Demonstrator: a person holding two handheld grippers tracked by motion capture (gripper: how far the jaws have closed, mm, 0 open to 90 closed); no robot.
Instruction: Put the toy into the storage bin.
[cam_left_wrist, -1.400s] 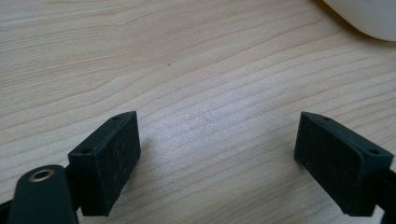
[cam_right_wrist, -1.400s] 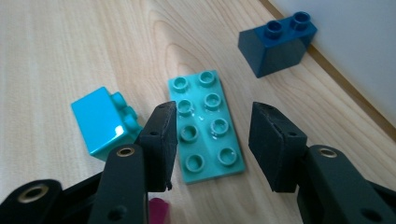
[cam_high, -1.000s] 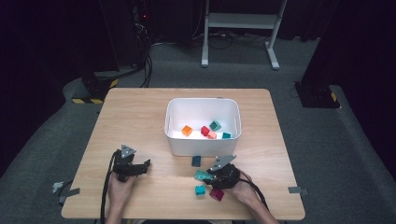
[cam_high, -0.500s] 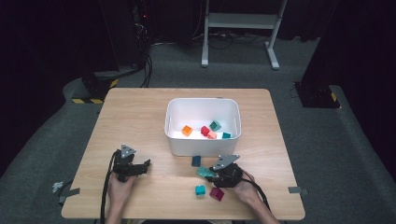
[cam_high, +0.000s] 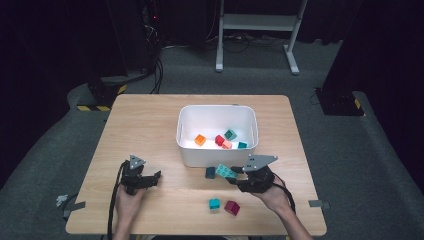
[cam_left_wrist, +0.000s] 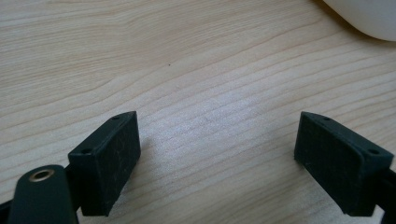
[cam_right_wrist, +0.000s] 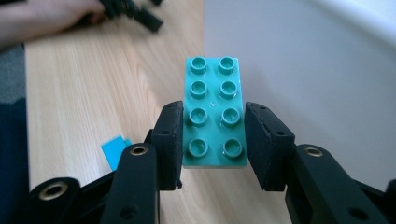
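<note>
Writing: none legible on any item.
Right gripper (cam_high: 234, 176): jaws clamped on the long sides of a teal brick (cam_right_wrist: 214, 110), studs facing the camera, held above the table (cam_high: 150, 125) just in front of the white bin (cam_high: 218, 153).
Left gripper (cam_high: 155, 177): jaws spread wide, holding nothing, low over bare wood, hand resting near the table's front edge.

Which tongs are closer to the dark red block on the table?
The right tongs. They hover just up and right of the dark red block, gripping a teal brick. The left tongs sit open far off toward the table's left side.
</note>
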